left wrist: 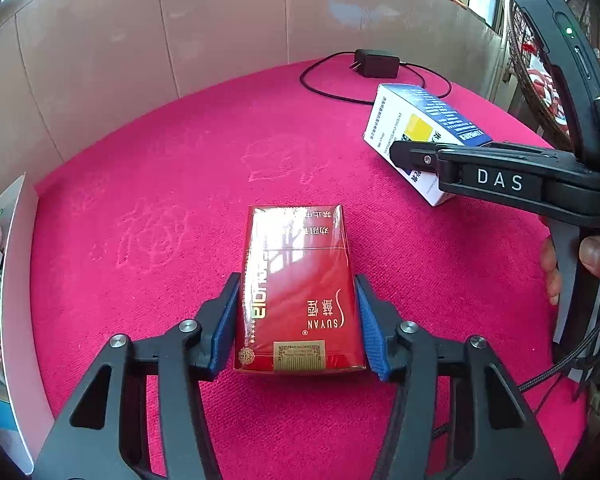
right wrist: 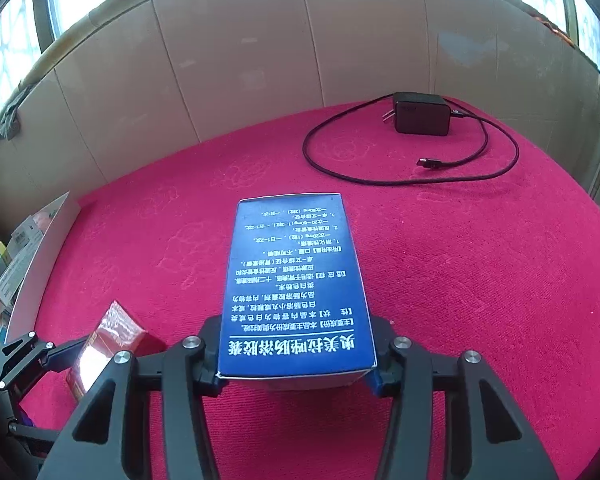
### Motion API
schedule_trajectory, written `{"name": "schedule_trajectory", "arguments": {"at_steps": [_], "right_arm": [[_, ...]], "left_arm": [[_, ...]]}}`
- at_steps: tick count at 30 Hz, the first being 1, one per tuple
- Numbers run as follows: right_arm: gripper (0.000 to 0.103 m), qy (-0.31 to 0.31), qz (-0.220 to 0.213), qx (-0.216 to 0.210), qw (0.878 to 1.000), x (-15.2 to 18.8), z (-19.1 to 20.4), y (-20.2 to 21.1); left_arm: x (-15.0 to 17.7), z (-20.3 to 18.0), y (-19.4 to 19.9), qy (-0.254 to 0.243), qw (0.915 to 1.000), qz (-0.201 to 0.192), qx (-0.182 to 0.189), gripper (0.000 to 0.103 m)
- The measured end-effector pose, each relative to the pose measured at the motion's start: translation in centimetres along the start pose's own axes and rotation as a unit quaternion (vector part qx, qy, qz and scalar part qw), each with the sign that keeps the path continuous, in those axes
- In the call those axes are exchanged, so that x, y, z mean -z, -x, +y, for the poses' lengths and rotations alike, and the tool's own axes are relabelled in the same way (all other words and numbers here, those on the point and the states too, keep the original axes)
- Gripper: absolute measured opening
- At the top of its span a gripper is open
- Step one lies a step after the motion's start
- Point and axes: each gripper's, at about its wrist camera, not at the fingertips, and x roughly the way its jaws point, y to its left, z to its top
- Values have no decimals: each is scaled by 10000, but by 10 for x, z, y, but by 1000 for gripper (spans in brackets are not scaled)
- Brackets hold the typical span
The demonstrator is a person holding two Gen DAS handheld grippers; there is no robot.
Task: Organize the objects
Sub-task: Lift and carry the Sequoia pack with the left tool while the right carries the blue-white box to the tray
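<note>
A red cigarette pack lies lengthwise between the blue pads of my left gripper, which press on its two long sides just above the pink tablecloth. The right wrist view shows the same pack at lower left, tilted, with a left finger beside it. My right gripper is shut on a blue-and-white medicine box, printed blue face up. From the left wrist view that box sits at the right, with a black finger marked DAS across it.
A white open box holding several packages stands at the table's left edge. A black charger with its looped cable lies at the back right. A tiled wall runs behind the table, a fan stands at the right, and a person's hand grips the right handle.
</note>
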Motion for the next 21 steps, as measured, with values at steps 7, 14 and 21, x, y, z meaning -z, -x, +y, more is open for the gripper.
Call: {"name": "schedule_trajectory", "arguments": {"at_steps": [7,14,21], "right_arm": [[50,-6,-308,162,9994,2,2,12],[50,-137,-425,268,9986,0,-2,16],[50,-188,-482,316,9982,1,-3,20]], "left_arm": [[2,8,10,224,9994,-242,-141,54],[3,9,13,247,9989,-318,-250,54],[3,10,14,223,9984,-375,-349,54]]}}
